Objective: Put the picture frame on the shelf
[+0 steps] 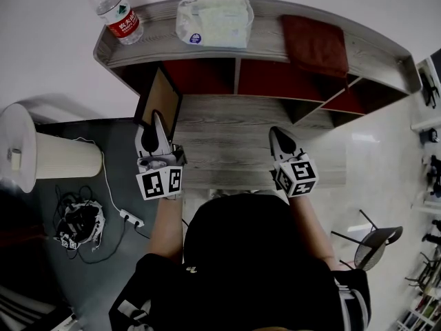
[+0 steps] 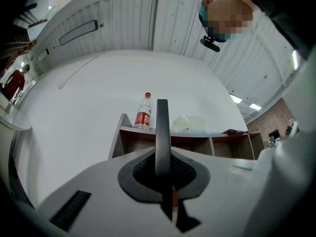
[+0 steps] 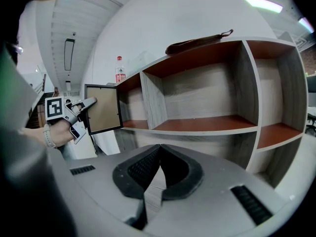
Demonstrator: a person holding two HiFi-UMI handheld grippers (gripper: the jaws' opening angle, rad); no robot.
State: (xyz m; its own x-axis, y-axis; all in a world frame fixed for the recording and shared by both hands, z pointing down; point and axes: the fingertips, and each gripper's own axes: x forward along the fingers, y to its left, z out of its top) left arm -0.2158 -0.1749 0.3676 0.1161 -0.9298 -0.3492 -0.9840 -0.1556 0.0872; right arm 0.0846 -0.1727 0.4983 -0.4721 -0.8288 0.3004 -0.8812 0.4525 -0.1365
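While clamping the picture frame [image 1: 160, 95] by its near edge, with left gripper [image 1: 158, 119] jaws pinched tight on it and the frame upright and edge-on, holds it straight ahead at the mouth of the shelf [image 1: 269, 45], by the leftmost compartment. Keeps the right gripper [image 1: 282, 136] apart to the right, jaws together on nothing. Up on the shelf top and clear of the opening: water bottle [image 1: 114, 9], tissue pack [image 1: 213, 21], red cloth [image 1: 315, 43] — probably only the left wall and divider to miss.
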